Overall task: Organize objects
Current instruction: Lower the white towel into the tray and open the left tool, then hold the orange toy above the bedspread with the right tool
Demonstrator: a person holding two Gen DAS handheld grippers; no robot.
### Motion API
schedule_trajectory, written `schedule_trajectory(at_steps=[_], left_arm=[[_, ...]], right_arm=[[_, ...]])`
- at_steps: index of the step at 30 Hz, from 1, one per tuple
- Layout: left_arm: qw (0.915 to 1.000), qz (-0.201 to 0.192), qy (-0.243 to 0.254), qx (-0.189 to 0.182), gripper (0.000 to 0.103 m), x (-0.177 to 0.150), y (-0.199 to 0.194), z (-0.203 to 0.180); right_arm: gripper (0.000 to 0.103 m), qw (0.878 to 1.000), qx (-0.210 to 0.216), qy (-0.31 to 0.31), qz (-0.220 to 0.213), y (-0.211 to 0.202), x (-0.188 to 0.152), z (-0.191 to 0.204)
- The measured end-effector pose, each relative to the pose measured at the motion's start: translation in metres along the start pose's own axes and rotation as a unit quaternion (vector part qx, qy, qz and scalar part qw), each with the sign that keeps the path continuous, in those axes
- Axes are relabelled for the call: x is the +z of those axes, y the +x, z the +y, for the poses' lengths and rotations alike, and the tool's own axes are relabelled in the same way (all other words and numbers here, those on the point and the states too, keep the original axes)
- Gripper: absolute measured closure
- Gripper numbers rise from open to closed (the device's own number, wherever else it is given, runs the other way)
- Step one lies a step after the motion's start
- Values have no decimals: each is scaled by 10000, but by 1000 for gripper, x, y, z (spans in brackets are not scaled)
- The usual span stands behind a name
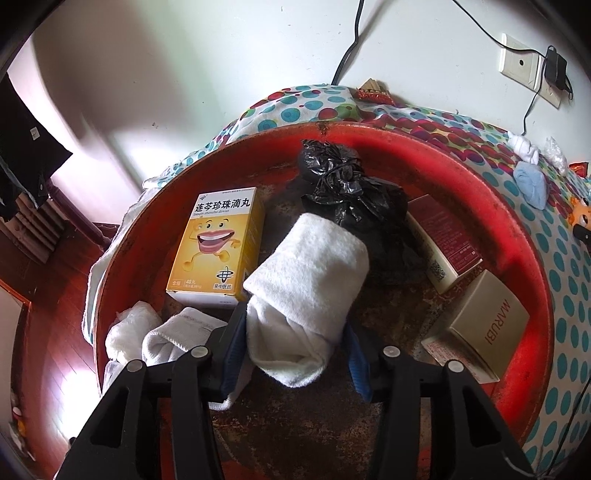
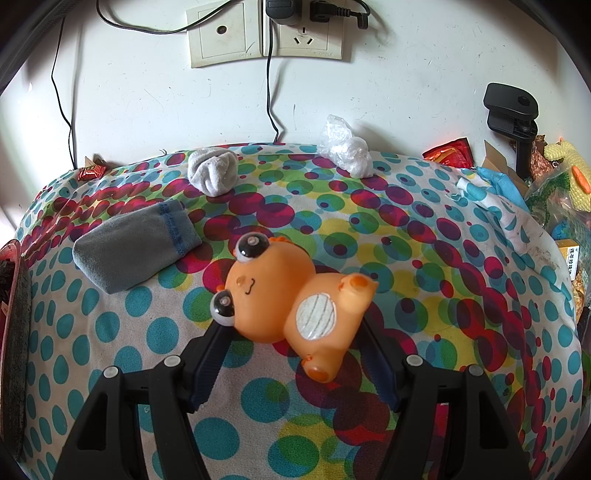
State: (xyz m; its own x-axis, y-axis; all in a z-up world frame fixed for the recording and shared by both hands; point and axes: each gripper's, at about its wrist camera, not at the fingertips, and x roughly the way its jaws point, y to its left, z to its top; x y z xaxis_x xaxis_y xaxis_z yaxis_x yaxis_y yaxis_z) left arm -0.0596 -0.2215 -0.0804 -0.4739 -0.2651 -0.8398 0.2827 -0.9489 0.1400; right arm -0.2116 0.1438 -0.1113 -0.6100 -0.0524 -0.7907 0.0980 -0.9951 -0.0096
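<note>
My left gripper (image 1: 295, 343) is shut on a rolled white sock (image 1: 306, 291) and holds it over a round red basin (image 1: 524, 236). In the basin lie a yellow medicine box (image 1: 218, 247), a black plastic bag (image 1: 351, 188), a dark red box (image 1: 443, 243), a gold MARUBI box (image 1: 480, 325) and white socks (image 1: 162, 339). My right gripper (image 2: 291, 339) is shut on an orange toy frog (image 2: 284, 291) just above the dotted cloth (image 2: 424, 295). A grey-blue sock (image 2: 133, 247), a grey sock ball (image 2: 212, 171) and a clear plastic wad (image 2: 345, 147) lie beyond it.
The wall with sockets (image 2: 269, 33) and cables stands right behind the table. A black clamp (image 2: 511, 114), snack packets (image 2: 452, 151) and knitted toys (image 2: 569, 177) crowd the right side. The basin's edge (image 2: 11, 295) shows at the left of the right wrist view.
</note>
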Motion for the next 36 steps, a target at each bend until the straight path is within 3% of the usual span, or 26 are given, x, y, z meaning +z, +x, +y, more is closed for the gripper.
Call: schedule_trajectory(at_steps=[6,9,22,36], left_arm=[[9999,-110,115,51,33,-1,-5,-6],[9995,-187,202,159,28,-1,-9,-10],[9993,-299,178,145,27,-2,-29,-6],[9984,-534,82,148,18,-9,-63,-1]], right_arm=[[32,10000,-1,-1,0,0,0,1],[32,10000,-1,0,1,0,0,0],[32,10000,-4,-1,0,0,0,0],[32,10000,-4,0,2,0,0,1]])
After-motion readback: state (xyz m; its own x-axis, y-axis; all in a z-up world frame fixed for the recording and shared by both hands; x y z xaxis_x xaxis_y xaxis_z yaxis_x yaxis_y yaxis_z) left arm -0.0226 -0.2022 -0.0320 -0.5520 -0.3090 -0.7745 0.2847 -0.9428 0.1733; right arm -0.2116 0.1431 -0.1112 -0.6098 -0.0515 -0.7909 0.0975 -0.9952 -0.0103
